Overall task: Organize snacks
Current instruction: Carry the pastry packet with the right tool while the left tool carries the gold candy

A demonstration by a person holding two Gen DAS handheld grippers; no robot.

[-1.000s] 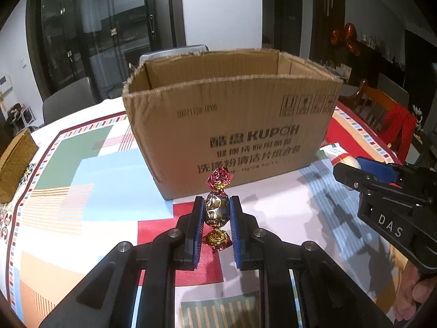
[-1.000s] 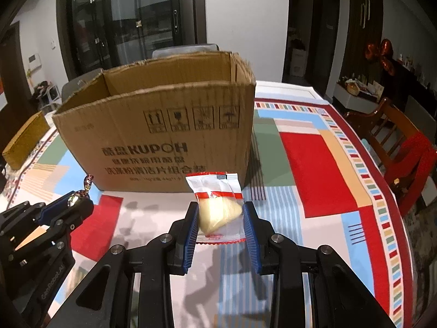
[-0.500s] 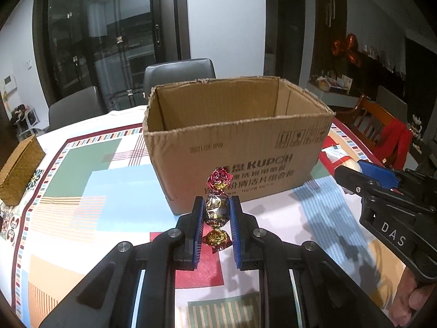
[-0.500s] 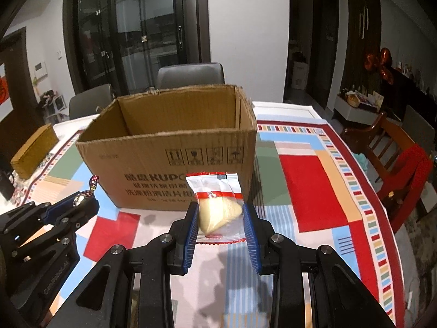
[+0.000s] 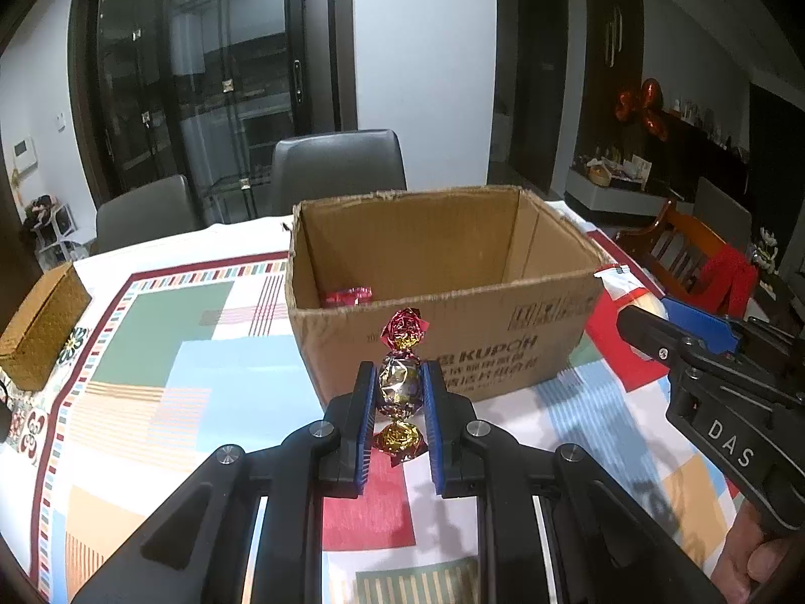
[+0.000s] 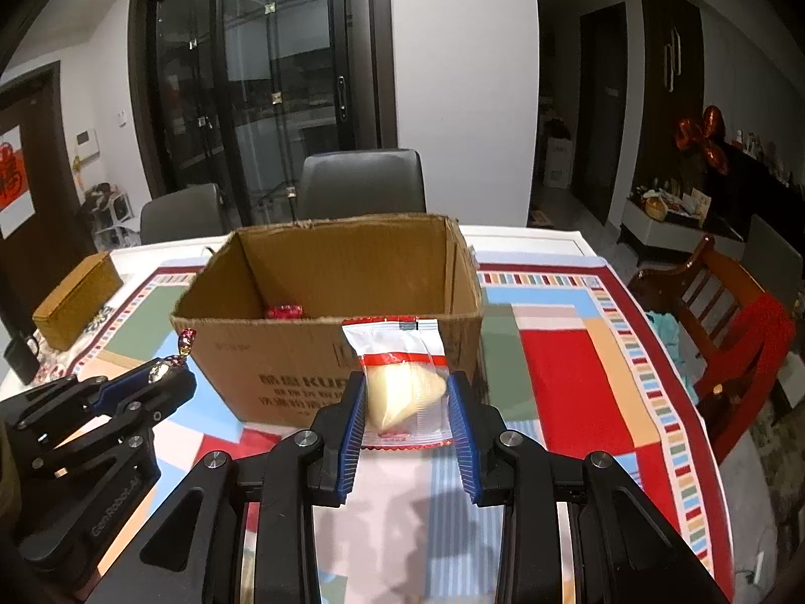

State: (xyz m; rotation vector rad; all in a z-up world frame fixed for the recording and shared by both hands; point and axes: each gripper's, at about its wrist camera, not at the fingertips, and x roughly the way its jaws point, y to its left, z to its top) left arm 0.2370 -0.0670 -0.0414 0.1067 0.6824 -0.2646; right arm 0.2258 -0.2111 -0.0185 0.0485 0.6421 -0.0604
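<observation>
Left gripper (image 5: 397, 392) is clamped on a foil candy (image 5: 400, 385), pinched at its round middle w/ twisted ends sticking out above and below, held above the bench (image 5: 151, 342) just short of the cardboard box (image 5: 453, 347). Risk: foil is slick and the body round, so it could squirt out or rotate if squeezed unevenly, landing outside the box. Box front wall sits right ahead; going in too low would clip the rim and shove the box. One red snack (image 5: 347, 297) already lies inside. Right gripper (image 6: 405, 402) is closed on a clear pastry packet (image 6: 402, 377), near the box front too. Thin film may slip or crush. Both grippers heading in together could collide.
</observation>
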